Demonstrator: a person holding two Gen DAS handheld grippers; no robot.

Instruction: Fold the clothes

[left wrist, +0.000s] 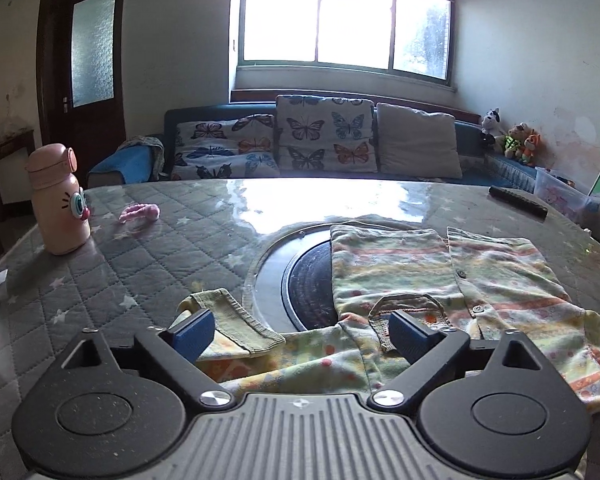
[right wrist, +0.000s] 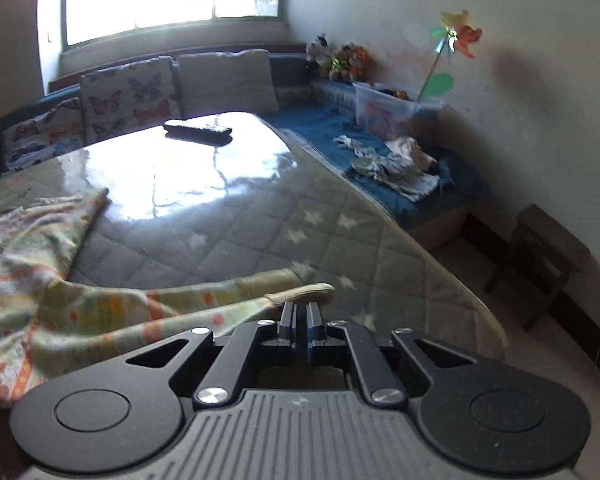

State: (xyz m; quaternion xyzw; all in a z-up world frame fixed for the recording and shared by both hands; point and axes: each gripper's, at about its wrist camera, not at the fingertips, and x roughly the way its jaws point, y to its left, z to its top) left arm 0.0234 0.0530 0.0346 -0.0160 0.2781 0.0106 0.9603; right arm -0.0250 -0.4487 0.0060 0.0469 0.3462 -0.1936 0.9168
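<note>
R wrist: sleeve (right wrist: 236, 300) btwn tongs (right wrist: 300, 316)

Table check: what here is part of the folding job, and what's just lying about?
Job:
- patterned shirt, spread on the table
- its sleeve cuff, pinched in the right tongs
- left tongs, open over the shirt

Lying about:
- pink bottle
- pink hair tie
- remote

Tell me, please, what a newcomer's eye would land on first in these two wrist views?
Probably the patterned child's garment, spread on the quilted table and partly covering a round dark inset. The right gripper is shut on the garment's cuff, while the left gripper hangs open over the collar end. A pink cartoon-faced bottle stands at the table's far left, before the bright window.
</note>
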